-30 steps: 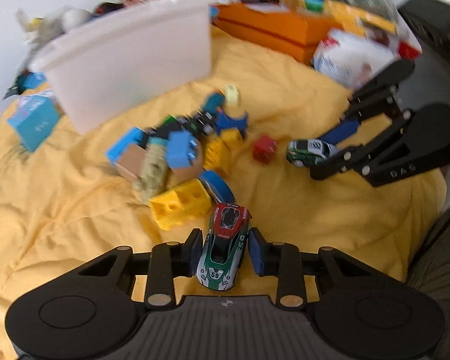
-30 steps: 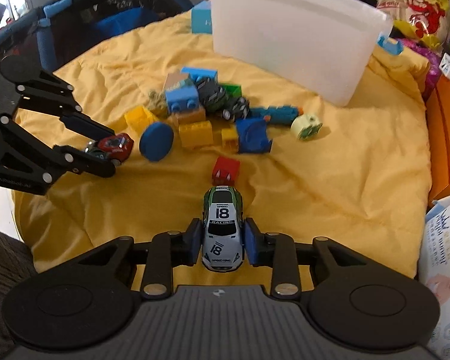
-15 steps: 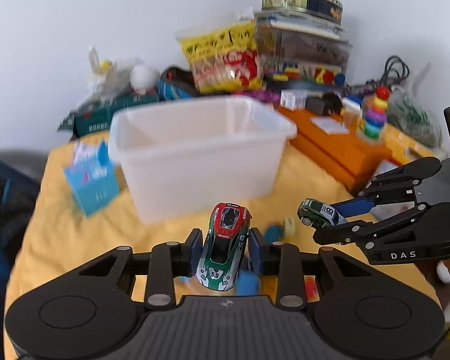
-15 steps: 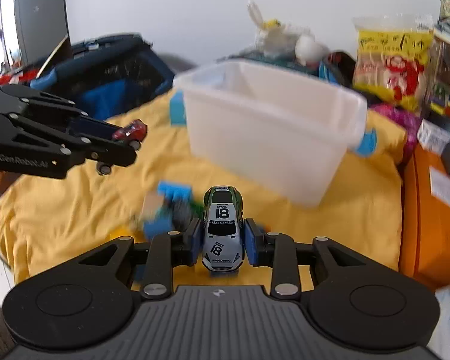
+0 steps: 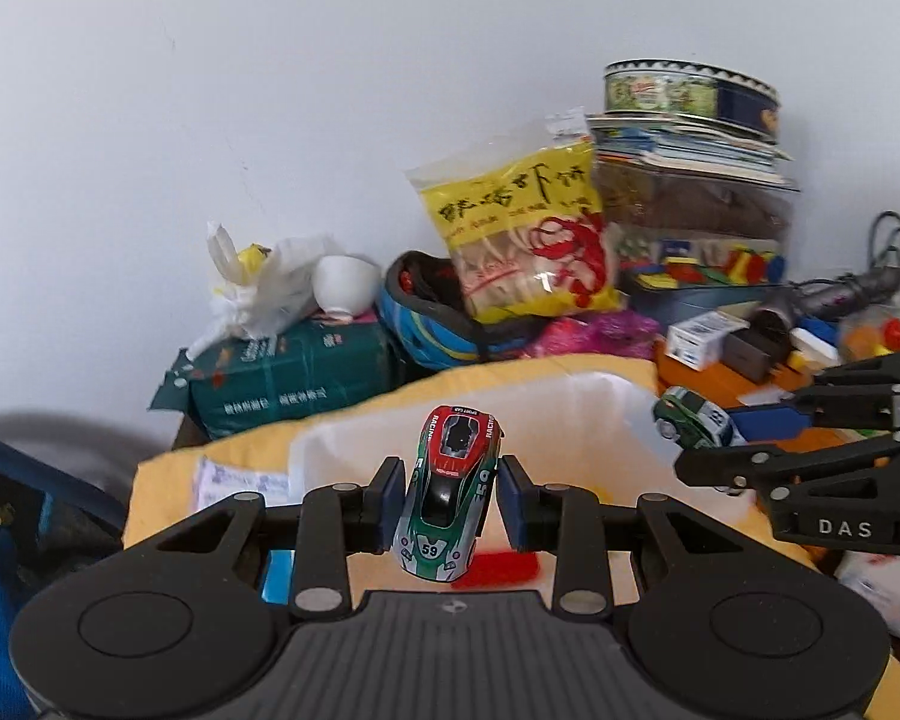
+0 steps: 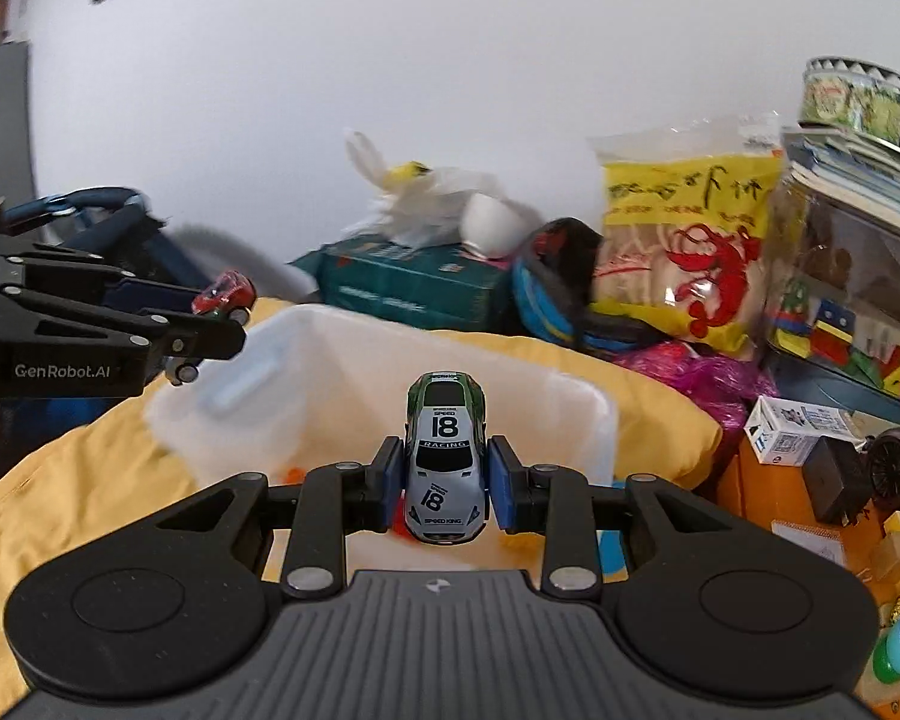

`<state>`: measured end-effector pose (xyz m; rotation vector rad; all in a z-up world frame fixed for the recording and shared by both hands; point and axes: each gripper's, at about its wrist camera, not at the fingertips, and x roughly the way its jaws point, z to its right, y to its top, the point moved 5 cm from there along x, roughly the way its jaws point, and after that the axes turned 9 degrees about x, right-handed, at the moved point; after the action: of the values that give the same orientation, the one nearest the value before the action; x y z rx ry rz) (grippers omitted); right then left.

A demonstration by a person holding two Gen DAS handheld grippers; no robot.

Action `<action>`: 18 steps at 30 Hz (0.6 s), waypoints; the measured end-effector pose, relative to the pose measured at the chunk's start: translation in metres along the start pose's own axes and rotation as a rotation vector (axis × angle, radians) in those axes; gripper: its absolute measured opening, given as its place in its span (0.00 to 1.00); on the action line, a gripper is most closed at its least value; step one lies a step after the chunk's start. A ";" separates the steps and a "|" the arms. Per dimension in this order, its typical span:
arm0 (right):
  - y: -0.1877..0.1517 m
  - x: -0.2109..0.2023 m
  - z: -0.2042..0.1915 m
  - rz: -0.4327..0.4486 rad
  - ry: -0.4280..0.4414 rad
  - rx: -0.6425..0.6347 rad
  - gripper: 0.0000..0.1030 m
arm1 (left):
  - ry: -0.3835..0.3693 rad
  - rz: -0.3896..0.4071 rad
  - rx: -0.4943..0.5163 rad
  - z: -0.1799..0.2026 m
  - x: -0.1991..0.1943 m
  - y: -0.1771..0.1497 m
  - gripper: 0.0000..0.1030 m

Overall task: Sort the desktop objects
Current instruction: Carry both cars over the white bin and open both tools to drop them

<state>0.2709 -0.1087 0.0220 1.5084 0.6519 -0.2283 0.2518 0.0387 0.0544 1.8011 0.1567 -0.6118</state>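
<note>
My left gripper is shut on a red, green and silver toy car numbered 59, held up over the white plastic bin. My right gripper is shut on a green and silver toy car numbered 18, above the same white bin. In the left wrist view the right gripper shows at the right with its car. In the right wrist view the left gripper shows at the left with its red car. A few small coloured pieces lie blurred inside the bin.
The bin stands on a yellow cloth. Behind it against the wall are a green box, a white plastic bag, a yellow snack bag, stacked boxes and a tin. An orange box with clutter stands at the right.
Both grippers have lifted their cars off the cloth and carried them forward from the toy pile to above the white bin, which now lies directly beneath them.
</note>
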 end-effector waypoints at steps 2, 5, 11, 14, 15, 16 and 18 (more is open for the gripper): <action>0.002 0.011 0.002 0.025 -0.046 0.012 0.33 | 0.041 -0.022 0.001 -0.005 0.015 0.002 0.37; -0.004 0.029 0.008 -0.006 -0.090 0.045 0.37 | 0.073 -0.067 -0.032 -0.007 0.032 -0.002 0.46; -0.019 0.012 0.011 -0.001 -0.056 0.058 0.50 | 0.041 -0.075 -0.094 -0.008 0.022 -0.021 0.54; -0.027 -0.005 0.009 0.007 -0.030 0.062 0.50 | 0.065 -0.077 -0.074 -0.004 0.009 -0.034 0.54; -0.030 -0.012 0.008 0.006 -0.021 0.060 0.51 | 0.065 -0.083 -0.067 -0.002 0.003 -0.040 0.54; -0.033 -0.013 0.006 0.004 -0.012 0.052 0.53 | 0.061 -0.089 -0.060 0.000 -0.002 -0.044 0.55; -0.041 -0.026 0.004 0.002 0.009 0.044 0.60 | 0.048 -0.105 -0.046 0.007 -0.015 -0.055 0.62</action>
<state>0.2298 -0.1222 0.0007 1.5531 0.6562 -0.2363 0.2150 0.0530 0.0134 1.7719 0.2973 -0.6338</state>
